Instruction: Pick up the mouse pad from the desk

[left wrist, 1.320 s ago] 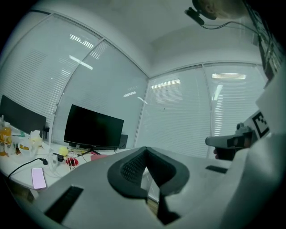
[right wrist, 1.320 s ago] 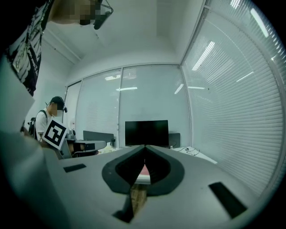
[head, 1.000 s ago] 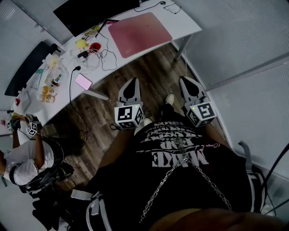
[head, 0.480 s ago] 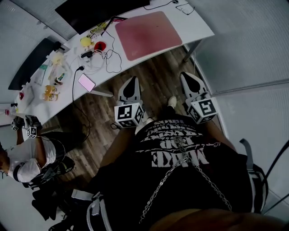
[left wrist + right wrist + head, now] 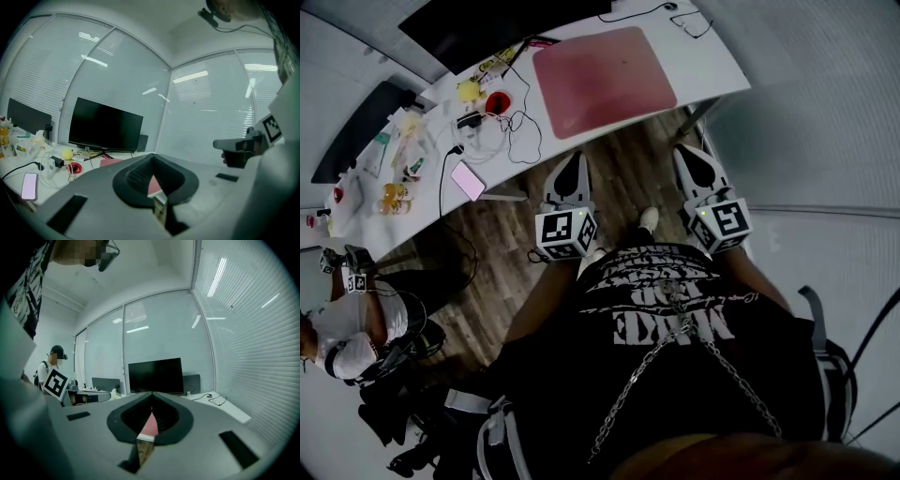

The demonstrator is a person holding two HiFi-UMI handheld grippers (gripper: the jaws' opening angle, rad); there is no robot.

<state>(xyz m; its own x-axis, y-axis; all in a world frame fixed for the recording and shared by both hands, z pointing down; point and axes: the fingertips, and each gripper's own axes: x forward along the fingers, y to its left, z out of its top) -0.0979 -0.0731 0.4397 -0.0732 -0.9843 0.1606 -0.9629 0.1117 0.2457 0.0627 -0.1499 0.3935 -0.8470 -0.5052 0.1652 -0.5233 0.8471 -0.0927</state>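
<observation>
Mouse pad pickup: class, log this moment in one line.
stage: pre-pick | mouse pad: flat on desk, untouched | left gripper: shut, empty | right gripper: shut, empty

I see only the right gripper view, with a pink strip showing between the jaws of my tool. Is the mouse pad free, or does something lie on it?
Observer: In the head view the pad lies flat on the desk, and I see nothing on it.
Operator: Are the tools over the desk?
Observer: No. The left tool and the right tool are both over the wooden floor, short of the desk's edge.
Operator: What lies nearest the pad on its left?
Observer: Loose cables, close to its left edge. I cannot tell whether they touch it.
</observation>
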